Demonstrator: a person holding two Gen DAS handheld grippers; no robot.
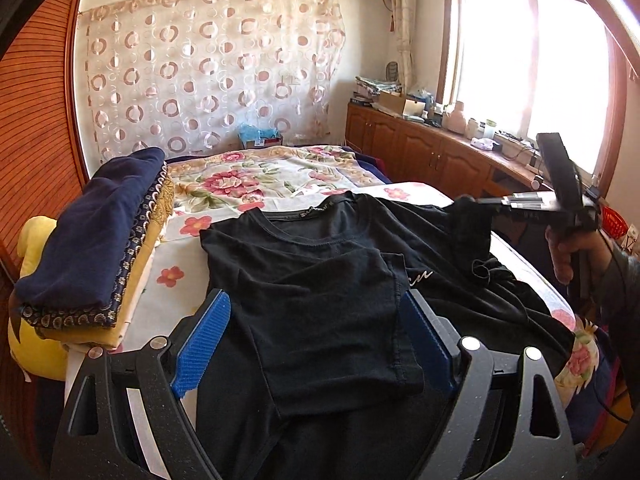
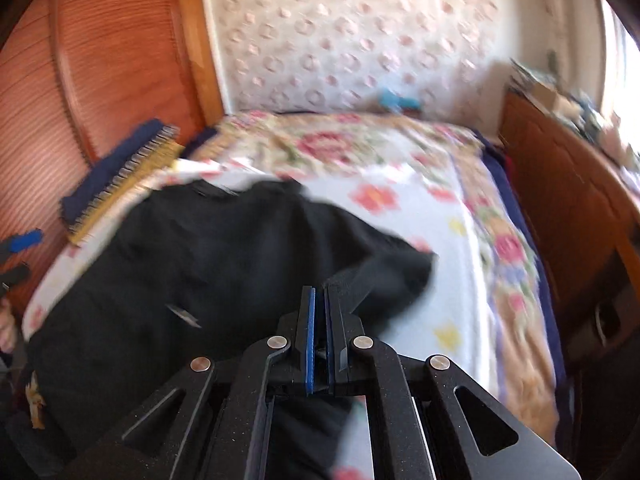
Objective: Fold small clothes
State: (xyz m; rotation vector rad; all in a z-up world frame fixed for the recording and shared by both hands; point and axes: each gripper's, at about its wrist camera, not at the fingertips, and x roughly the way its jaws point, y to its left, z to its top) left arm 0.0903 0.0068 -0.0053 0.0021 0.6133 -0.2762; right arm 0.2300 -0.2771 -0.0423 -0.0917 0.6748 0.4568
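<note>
A black T-shirt (image 1: 320, 280) lies face up on the flowered bed, collar toward the far end, with its left sleeve folded in over the chest. My left gripper (image 1: 316, 300) hovers just above the shirt's lower body, jaws wide open, blue pads on either side and nothing gripped. At the right, my right gripper (image 1: 470, 200) is shut on the shirt's right sleeve and holds that cloth lifted off the bed. In the blurred right wrist view the right gripper (image 2: 320, 292) has its pads together, with black T-shirt (image 2: 200, 260) cloth rising to its tips.
A stack of folded navy and yellow clothes (image 1: 92, 240) sits on the bed's left side, beside a yellow cushion (image 1: 36, 232). The flowered bedsheet (image 1: 260, 176) stretches away behind the shirt. A wooden cabinet (image 1: 420, 148) with clutter runs under the window. A hand (image 1: 568, 256) holds the right gripper.
</note>
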